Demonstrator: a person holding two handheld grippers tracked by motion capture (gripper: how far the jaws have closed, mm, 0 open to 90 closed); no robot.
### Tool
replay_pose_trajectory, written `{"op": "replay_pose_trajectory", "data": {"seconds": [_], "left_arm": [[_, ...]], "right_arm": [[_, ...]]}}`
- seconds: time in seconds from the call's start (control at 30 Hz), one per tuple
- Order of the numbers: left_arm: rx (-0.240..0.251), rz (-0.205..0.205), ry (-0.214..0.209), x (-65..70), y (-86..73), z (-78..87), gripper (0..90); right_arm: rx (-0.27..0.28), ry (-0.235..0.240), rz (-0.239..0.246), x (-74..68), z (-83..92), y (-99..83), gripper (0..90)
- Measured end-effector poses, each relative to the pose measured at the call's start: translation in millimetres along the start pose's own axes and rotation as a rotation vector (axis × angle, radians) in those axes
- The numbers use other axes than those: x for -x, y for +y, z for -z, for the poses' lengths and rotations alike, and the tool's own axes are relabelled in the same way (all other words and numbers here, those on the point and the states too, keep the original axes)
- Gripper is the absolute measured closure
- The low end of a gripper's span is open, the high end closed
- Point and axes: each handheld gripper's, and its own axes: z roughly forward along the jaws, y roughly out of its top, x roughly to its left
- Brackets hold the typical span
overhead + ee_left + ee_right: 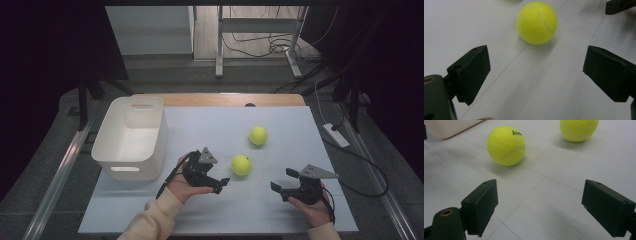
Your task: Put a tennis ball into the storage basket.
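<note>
Two yellow tennis balls lie on the white table top (220,125). The nearer ball (241,165) (537,23) (506,146) rests just ahead of my left gripper (220,175) (536,75), whose jaws stand wide open and empty, pointing at it. The farther ball (258,135) (579,128) sits behind it to the right. My right gripper (281,179) (539,205) is open too, low over the table at the front right, facing both balls with nothing between its jaws. A jaw of the right gripper (621,6) shows beyond the near ball.
A white plastic bin (130,137) (449,127) stands empty at the table's left side, close to my left hand. Cables trail over the floor past the right edge. A desk frame (260,40) stands beyond the far edge.
</note>
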Motion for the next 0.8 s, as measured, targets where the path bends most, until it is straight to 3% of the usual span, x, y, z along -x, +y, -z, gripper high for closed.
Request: {"op": "replay_pose_trajectory", "data": {"seconds": [0.5,0.8], "left_arm": [[-0.019,-0.014,-0.003,-1.0,18.7,-5.6,7.7],[-0.045,-0.032,-0.019,-1.0,28.4,-18.6,7.1]], "right_arm": [[0.002,0.000,-0.002,0.4,-0.1,0.2,13.4],[-0.001,-0.003,-0.004,1.3,-0.3,0.1,13.4]]}}
